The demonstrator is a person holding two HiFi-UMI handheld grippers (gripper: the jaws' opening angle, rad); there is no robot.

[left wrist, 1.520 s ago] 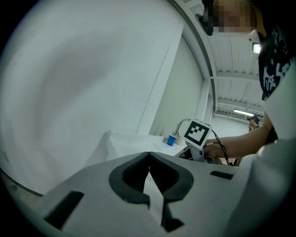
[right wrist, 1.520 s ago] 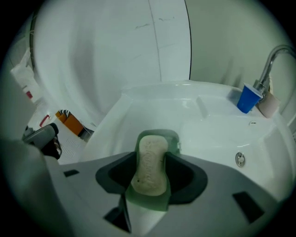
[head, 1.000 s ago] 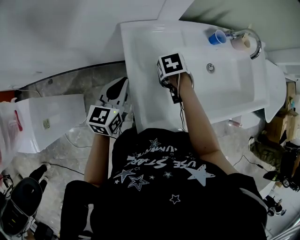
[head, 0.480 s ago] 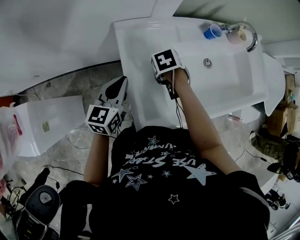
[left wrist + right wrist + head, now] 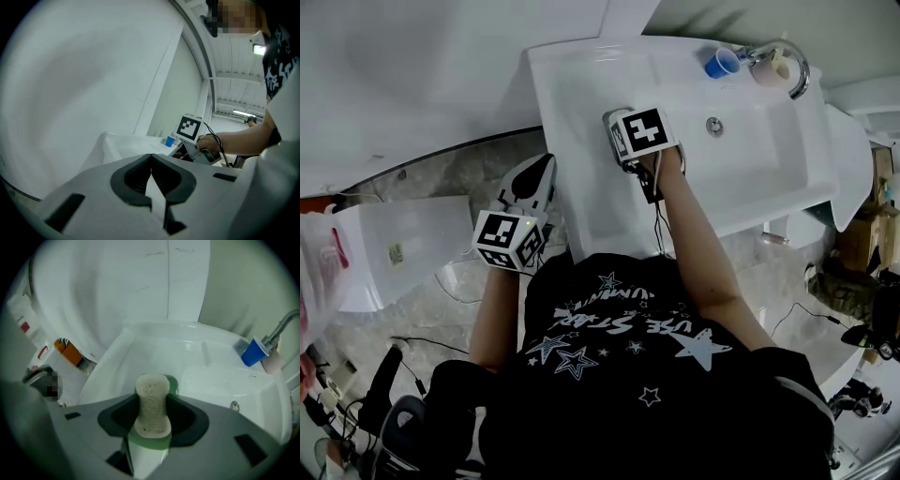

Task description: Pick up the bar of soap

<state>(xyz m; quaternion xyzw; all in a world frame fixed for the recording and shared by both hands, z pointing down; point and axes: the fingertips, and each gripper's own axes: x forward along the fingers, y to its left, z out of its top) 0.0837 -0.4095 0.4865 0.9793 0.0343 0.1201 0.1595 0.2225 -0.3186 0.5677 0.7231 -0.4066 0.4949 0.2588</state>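
The bar of soap (image 5: 152, 404) is beige and stands on edge between the jaws of my right gripper (image 5: 152, 397), whose dark pads press on its two sides. A green soap dish (image 5: 150, 442) shows under and behind it. In the head view the right gripper (image 5: 617, 141) hangs over the left part of the white sink (image 5: 581, 84), and its marker cube hides the soap. My left gripper (image 5: 546, 161) is held off the sink's left side over the floor; its jaws (image 5: 151, 157) meet at the tips with nothing between them.
A blue cup (image 5: 721, 63) and a pinkish thing (image 5: 772, 70) stand at the sink's far rim by the chrome faucet (image 5: 787, 56). The drain (image 5: 713, 125) lies right of my right gripper. A white box (image 5: 403, 234) sits on the floor at left.
The right gripper has shifted a little within the basin, its cube turning slightly. The soap stays in its jaws. The left gripper has not moved.
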